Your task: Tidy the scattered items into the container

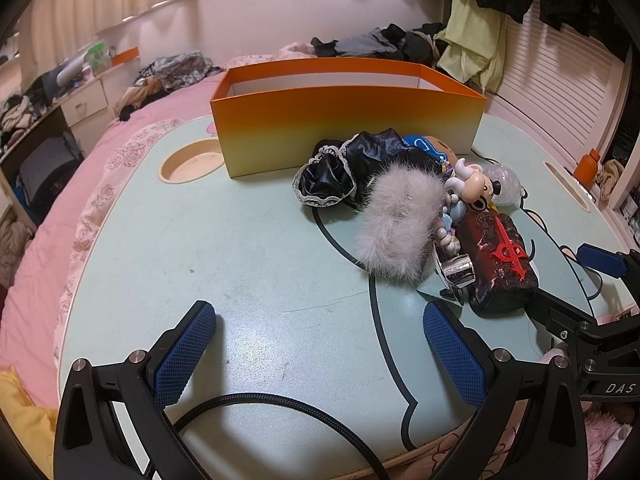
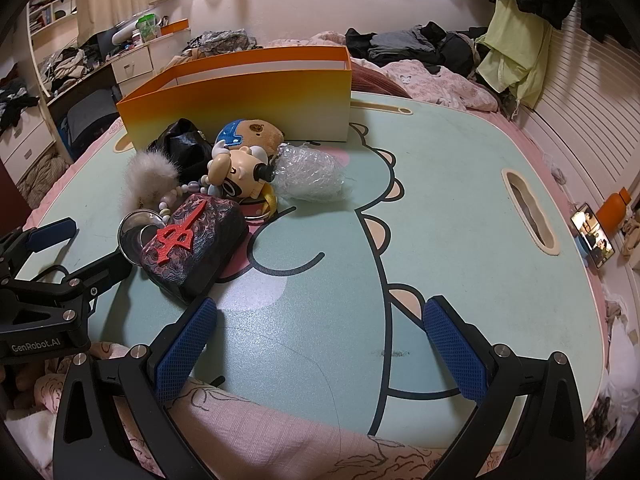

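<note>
Nearest the cameras, the left claw [image 1: 320, 354] and the right claw [image 2: 320, 350] both hover spread wide and empty over the pale green cartoon-printed tabletop [image 1: 200, 240], their blue textured pads [image 1: 184, 354] gripping nothing. Nothing has gone in yet, as far as the views show, so this looks like the opening step: choosing a first item.

Just past the claws lies the heap of scattered items. Closest is the dark red-and-black patterned block with a raised red emblem [image 2: 192, 244], beside a shiny round silver piece [image 2: 134, 234] and a string of pastel beads [image 2: 176, 200]. Behind these sit a white fluffy fur pom-pom [image 1: 396, 220], a big-headed cartoon figurine [image 2: 236, 176], a wad of clear bubble wrap [image 2: 308, 174], a black satin lace-trimmed fabric piece [image 1: 344, 172] and a brown-and-blue plush toy [image 2: 248, 134].

Farthest stands the orange-to-cream gradient open cardboard box [image 1: 348, 116], the container (its floor is hidden).

The next move likely calls for closing on the block, nearest both claws.

Readable writing: "GenRobot.AI" and "DAS" on the claw bodies.
</note>
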Motion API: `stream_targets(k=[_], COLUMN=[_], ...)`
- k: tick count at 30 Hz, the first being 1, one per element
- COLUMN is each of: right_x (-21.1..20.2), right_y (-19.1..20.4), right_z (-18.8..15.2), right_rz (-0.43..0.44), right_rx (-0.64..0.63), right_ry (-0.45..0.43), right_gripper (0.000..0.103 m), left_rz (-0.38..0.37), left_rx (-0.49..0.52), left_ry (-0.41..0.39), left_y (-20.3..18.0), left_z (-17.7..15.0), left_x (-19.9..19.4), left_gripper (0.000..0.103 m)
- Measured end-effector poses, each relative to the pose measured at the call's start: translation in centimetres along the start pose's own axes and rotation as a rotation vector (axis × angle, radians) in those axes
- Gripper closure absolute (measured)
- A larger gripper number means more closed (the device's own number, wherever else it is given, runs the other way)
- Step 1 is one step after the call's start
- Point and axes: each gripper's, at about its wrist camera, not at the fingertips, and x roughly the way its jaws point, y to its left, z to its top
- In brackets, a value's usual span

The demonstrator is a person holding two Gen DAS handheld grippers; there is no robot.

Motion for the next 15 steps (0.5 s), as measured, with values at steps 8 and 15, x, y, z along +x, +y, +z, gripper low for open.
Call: stream_targets(k=[8,15], right_x=[0.0,-0.1], right_y=[0.0,0.0], right_z=[-0.1,0.0], right_rz=[0.0,0.001], right_rx=[0.0,0.0], right_ry=[-0.001,-0.002], right_gripper=[0.0,0.0], left_rz=[0.0,-0.105], left_rx=[0.001,-0.015], left_ry=[0.0,-0.162], left_y=[0.0,1.4], left_z=[0.0,1.3], left_x=[0.0,-3.1], left_gripper=[0.0,0.0])
